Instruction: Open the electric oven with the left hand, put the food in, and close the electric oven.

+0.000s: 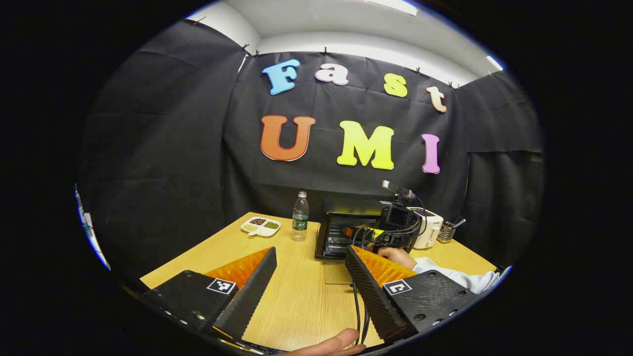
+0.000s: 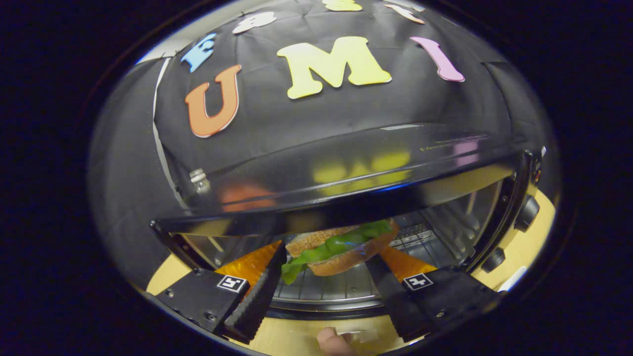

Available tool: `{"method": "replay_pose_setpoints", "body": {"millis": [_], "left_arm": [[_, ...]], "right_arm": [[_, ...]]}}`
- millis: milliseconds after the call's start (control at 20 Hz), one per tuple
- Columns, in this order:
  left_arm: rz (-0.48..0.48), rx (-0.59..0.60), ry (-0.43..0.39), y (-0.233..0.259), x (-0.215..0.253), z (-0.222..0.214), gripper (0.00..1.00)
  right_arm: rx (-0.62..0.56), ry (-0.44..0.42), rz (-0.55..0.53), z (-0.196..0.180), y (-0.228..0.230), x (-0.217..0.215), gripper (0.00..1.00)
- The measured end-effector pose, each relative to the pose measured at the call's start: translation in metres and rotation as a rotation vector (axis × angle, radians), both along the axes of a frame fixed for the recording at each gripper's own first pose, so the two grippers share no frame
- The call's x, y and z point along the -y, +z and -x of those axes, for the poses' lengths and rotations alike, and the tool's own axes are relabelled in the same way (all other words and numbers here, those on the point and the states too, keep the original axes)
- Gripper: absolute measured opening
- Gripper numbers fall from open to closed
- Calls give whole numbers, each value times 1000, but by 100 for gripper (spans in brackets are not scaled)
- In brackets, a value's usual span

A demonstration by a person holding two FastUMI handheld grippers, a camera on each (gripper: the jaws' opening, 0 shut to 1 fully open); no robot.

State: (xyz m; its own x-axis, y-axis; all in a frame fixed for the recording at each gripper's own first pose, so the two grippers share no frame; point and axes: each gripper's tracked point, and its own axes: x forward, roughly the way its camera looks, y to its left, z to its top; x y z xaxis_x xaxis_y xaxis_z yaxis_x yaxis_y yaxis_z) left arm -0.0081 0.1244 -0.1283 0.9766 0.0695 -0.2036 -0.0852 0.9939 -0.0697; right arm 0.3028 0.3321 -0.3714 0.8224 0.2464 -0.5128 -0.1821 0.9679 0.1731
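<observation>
The black electric oven (image 1: 332, 236) stands on the wooden table with its glass door (image 1: 338, 273) folded down flat. My left gripper (image 1: 310, 252) hovers open and holds nothing, well back from the oven over the table. My right gripper (image 2: 329, 257) is at the oven's mouth, shut on a sandwich (image 2: 341, 245) of brown bun and green lettuce. The sandwich is tilted just above the wire rack (image 2: 341, 287) inside. From the left gripper view, the right gripper (image 1: 376, 236) and the hand (image 1: 395, 255) holding it are in front of the oven opening.
A water bottle (image 1: 300, 216) and a white divided dish (image 1: 260, 226) stand left of the oven. A white toaster (image 1: 428, 228) and a utensil holder (image 1: 447, 231) stand to its right. The oven's knobs (image 2: 526, 212) are on its right side. Bare table (image 1: 306, 306) lies under my left gripper.
</observation>
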Motion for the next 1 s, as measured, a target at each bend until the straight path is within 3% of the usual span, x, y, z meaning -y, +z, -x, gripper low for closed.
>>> {"method": "replay_pose_setpoints", "body": {"millis": [100, 150, 200, 350, 800, 1000], "left_arm": [[-8, 3, 9, 0, -2, 1, 93], [-17, 8, 13, 1, -2, 1, 92], [-32, 15, 9, 1, -1, 1, 93], [-68, 2, 12, -4, -1, 2, 93], [-71, -11, -14, -9, 15, 2, 92], [-59, -35, -22, -21, 26, -5, 92]], "right_arm": [[-56, 21, 42, 5, -7, -2, 100], [-76, 35, 54, 8, -8, -3, 89], [-99, 61, 70, 11, -10, -6, 100], [-175, 159, 66, 28, -7, -19, 100], [-242, 168, 187, 79, 11, 19, 100], [-183, 187, 129, 104, 46, 35, 100]]}}
